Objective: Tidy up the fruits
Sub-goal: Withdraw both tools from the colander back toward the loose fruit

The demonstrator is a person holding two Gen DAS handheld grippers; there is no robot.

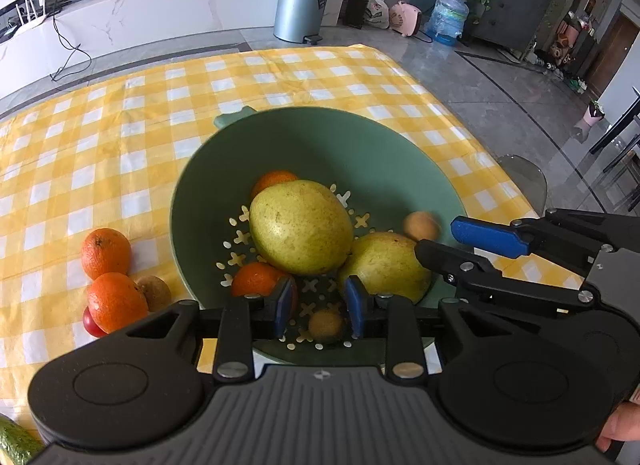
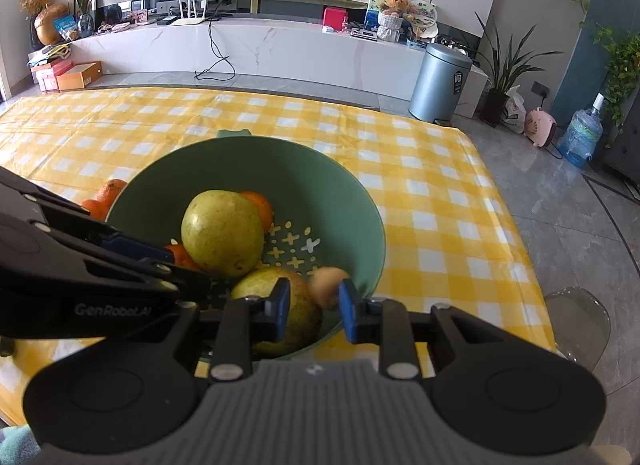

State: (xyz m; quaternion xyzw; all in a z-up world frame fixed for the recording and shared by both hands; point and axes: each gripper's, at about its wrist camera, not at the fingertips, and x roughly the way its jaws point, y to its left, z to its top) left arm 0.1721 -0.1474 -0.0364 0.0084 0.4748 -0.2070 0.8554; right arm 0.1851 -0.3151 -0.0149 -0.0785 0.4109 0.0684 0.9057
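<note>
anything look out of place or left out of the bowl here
Yes. Two oranges, a kiwi and a small red fruit still sit together on the checked cloth just left of the green bowl, while the pears and other fruit are inside. Nothing looks spilled or damaged.

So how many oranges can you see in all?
4. Two lie in the green bowl: one behind the big pear, one in front of it. Two sit on the cloth left of the bowl, one behind the other. More may hide under the pears.
</note>
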